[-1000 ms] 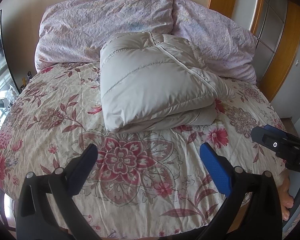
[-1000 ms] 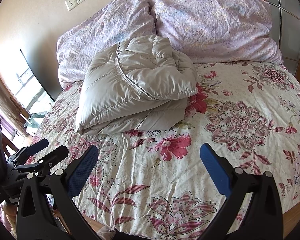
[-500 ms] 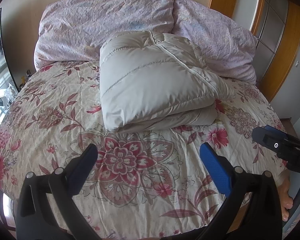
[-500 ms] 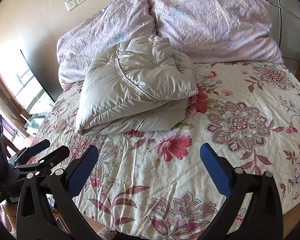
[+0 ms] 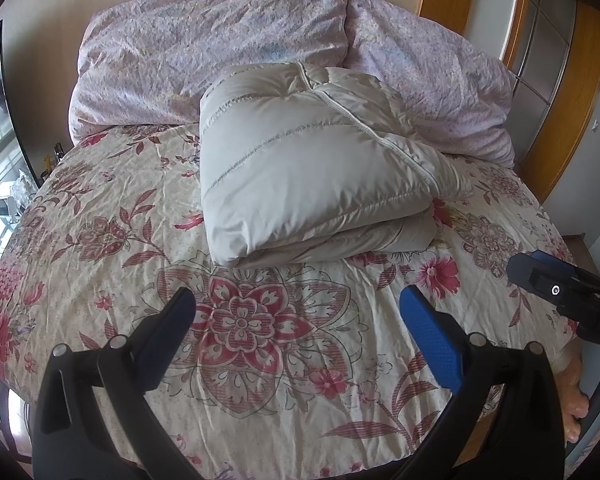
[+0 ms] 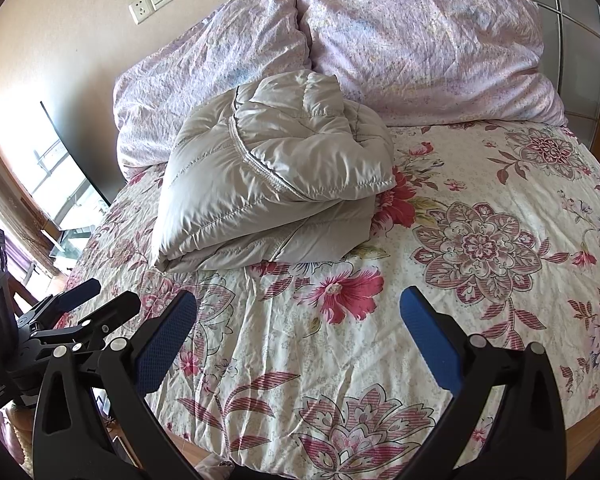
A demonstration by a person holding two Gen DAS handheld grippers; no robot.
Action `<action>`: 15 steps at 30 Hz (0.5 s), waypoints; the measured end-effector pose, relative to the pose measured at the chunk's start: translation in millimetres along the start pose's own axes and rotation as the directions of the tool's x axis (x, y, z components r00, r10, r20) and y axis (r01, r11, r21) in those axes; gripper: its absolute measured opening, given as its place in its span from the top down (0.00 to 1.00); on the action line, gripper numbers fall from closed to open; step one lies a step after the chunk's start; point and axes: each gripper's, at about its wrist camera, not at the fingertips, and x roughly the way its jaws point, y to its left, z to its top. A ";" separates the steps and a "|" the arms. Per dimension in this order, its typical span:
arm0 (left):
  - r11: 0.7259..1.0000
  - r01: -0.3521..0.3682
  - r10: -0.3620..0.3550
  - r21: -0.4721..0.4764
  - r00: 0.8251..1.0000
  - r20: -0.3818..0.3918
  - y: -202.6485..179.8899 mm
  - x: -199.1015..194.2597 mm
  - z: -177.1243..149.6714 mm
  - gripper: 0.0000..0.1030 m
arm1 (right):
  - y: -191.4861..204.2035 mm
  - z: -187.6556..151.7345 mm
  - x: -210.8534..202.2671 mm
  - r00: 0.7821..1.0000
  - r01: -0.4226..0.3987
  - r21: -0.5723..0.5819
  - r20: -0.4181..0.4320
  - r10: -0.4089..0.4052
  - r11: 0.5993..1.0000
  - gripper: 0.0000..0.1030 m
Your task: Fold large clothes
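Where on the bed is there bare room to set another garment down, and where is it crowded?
Free: the floral bedspread right of the folded grey jacket, up to the right pillow; also the strip between the jacket's near edge and the open right gripper. A narrower patch lies left of the jacket. Crowded: the head end, where the jacket butts against the left pillow.

The folded jacket point(image 5: 316, 160) lies on the bed point(image 5: 260, 340), its back edge against two pillows point(image 5: 204, 56) at the head. Both grippers hang apart before it, near the foot.
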 end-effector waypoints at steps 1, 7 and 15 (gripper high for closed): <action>1.000 0.000 0.000 0.000 1.000 0.000 0.2 0.3 0.0 0.02 | -0.1 0.3 0.3 1.000 0.000 0.000 0.000 0.000 1.000 0.01; 1.000 0.003 -0.003 0.002 1.000 -0.001 1.0 0.7 0.7 0.02 | -0.7 0.0 0.5 1.000 -0.001 0.002 -0.001 0.001 1.000 0.01; 1.000 0.003 -0.003 0.009 1.000 0.002 -0.1 0.9 1.4 0.02 | -1.2 0.1 1.2 1.000 -0.001 0.004 -0.001 0.001 1.000 0.01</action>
